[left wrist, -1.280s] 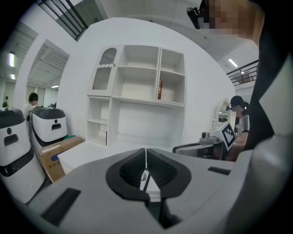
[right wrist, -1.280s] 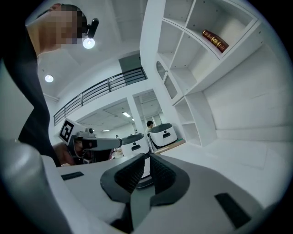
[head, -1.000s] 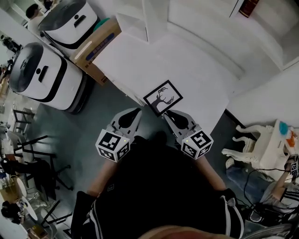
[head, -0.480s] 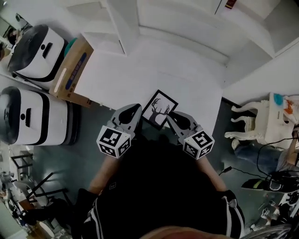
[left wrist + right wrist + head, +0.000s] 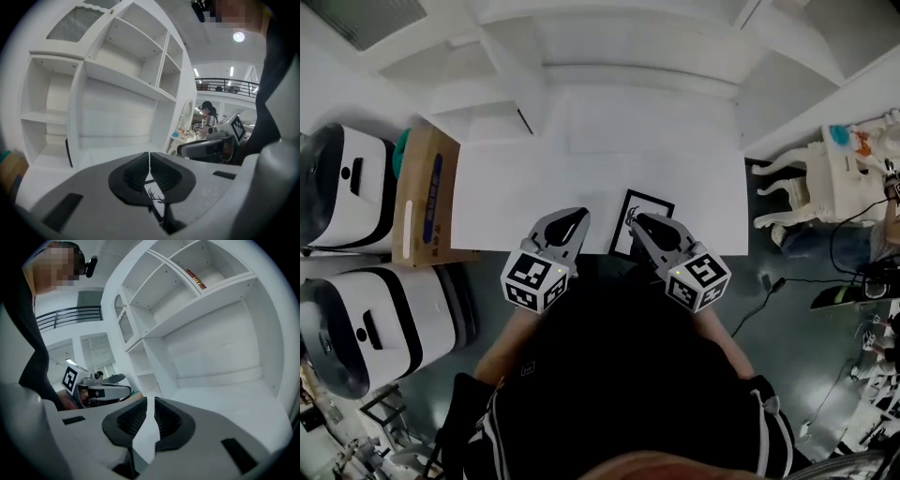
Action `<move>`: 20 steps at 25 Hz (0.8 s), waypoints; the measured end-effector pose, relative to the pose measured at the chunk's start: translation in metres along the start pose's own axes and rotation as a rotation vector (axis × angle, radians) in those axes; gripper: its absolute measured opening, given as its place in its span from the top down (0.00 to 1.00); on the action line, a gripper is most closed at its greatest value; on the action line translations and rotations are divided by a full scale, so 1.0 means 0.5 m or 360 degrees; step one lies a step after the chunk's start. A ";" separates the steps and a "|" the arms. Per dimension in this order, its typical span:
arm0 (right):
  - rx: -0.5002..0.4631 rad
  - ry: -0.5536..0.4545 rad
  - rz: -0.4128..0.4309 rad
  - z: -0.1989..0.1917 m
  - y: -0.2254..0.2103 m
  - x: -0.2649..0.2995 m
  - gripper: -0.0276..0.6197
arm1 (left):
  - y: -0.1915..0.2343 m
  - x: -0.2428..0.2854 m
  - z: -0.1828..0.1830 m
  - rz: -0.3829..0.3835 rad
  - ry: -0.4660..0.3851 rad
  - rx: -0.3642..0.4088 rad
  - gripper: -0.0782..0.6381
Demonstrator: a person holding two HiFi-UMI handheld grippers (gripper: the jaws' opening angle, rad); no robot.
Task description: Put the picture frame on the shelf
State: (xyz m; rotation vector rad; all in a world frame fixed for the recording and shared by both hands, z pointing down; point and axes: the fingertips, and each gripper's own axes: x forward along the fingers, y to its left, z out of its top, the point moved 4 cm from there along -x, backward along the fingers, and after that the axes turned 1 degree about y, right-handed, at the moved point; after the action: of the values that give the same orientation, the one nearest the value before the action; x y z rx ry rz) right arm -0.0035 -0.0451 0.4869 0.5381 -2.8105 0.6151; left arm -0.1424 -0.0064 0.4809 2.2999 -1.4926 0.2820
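Observation:
The picture frame (image 5: 654,211), black-rimmed with a deer drawing, lies flat on the white table (image 5: 525,187), close to its near edge. My right gripper (image 5: 637,219) hovers over the frame's left part and hides it. A narrow gap shows between the right gripper's (image 5: 150,411) jaws, with only white table visible through it. My left gripper (image 5: 581,214) hangs just left of the frame with nothing in it. The left gripper's (image 5: 149,161) pads meet, and below them a strip of the frame (image 5: 156,199) shows. The white shelf unit (image 5: 628,47) stands behind the table.
A cardboard box (image 5: 420,197) and two white round-topped machines (image 5: 347,187) (image 5: 370,323) stand left of the table. A white carved stool (image 5: 797,178) and floor cables (image 5: 773,281) are on the right. A red book (image 5: 194,280) lies on an upper shelf (image 5: 206,310).
The view has swung round, so the table and shelf now face me squarely. The frame has come under the right gripper's tip. Both grippers keep the same pose and jaw gap.

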 end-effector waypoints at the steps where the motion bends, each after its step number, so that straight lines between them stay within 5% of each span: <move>1: 0.0008 -0.0008 -0.0053 0.001 -0.001 0.003 0.89 | 0.012 0.004 0.000 -0.0042 0.0022 0.0015 0.87; 12: 0.0267 0.0025 -0.0492 -0.044 -0.117 -0.045 0.89 | 0.023 0.106 0.015 -0.0323 0.0115 0.0060 0.87; 20: 0.0431 0.0166 -0.0614 -0.135 -0.165 -0.067 0.89 | 0.021 0.170 -0.095 -0.0377 0.0397 -0.0054 0.87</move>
State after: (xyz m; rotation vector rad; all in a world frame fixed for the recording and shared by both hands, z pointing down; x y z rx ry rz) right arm 0.0681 -0.0750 0.5670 1.0334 -2.4410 0.9092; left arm -0.1147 -0.0612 0.5574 2.2887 -1.0853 0.4532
